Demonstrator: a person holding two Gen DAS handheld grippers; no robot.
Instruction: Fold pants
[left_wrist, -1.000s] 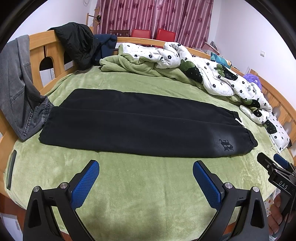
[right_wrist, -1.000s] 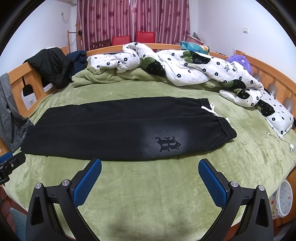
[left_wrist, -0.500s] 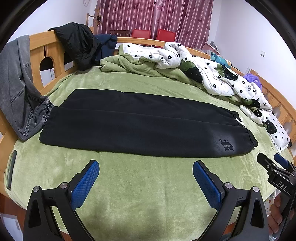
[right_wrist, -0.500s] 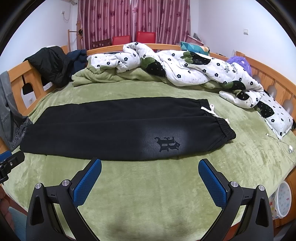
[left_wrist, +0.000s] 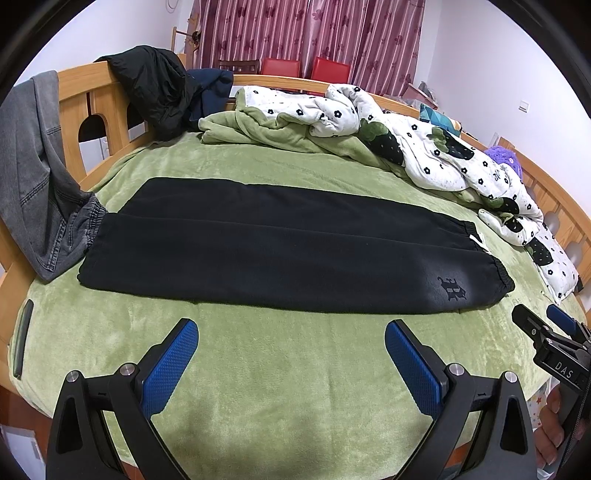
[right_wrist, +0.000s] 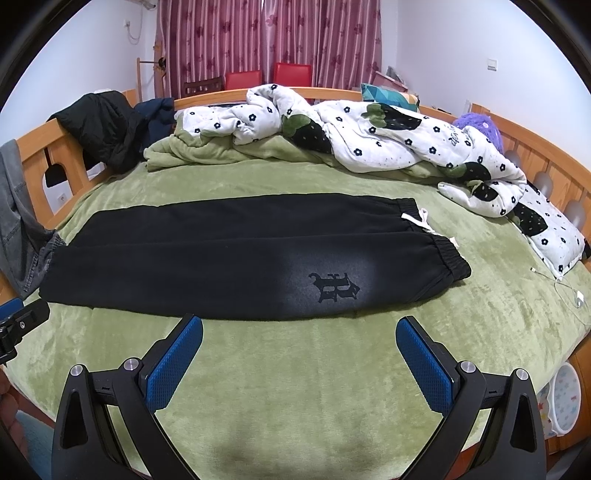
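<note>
Pants (right_wrist: 236, 254) laid flat, one leg folded over the other, across the green blanket (right_wrist: 295, 398) of a bed.

Waistband and white drawstring (right_wrist: 417, 219) at the pants' right end; printed emblem (right_wrist: 334, 287) just left of the waistband; grey jeans (left_wrist: 33, 177) touching the pants' left end, draped over the wooden bed rail (left_wrist: 74, 96); rumpled flowered quilt (right_wrist: 369, 136) beyond the pants; left gripper (left_wrist: 291, 350) and right gripper (right_wrist: 299, 347) both spread wide and empty, hovering near the pants' front edge.
</note>
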